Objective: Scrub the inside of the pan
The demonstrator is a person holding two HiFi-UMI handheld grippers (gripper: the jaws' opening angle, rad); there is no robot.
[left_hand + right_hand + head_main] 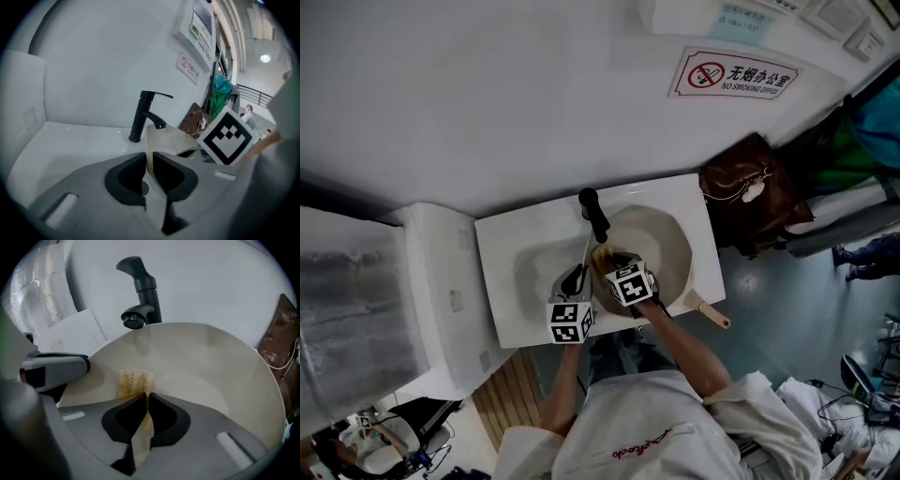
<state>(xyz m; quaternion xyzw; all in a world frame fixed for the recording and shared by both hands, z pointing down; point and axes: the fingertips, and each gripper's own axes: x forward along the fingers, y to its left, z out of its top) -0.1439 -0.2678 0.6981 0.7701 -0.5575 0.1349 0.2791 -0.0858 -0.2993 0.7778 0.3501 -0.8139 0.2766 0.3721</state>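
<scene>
The person is working at a white sink, where the cream pan is standing tilted in the basin with its open side facing the right tool. The left tool is pinching the pan's thin rim between closed jaws, gripping it at the edge nearest the person. The right tool is clamping a yellowish fibrous scrubbing pad, whose free end is sticking out ahead of the jaws and touching the pan's inner wall. The surface to be scrubbed is therefore lying straight ahead of the right tool, with the curved bowl of the pan spreading to its right and beyond it. On that showing, the right hand is the one placed to scrub while the left is bracing. The pan's handle is pointing off to the right tool's near right, past the sink's edge, so the pan's long axis is running from the black faucet toward that corner. Only the right gripper view is showing the pad meeting the pan, which the marker cubes are covering in the head view. The left gripper view alone is showing the rim grip, and the head view alone is showing the handle.
</scene>
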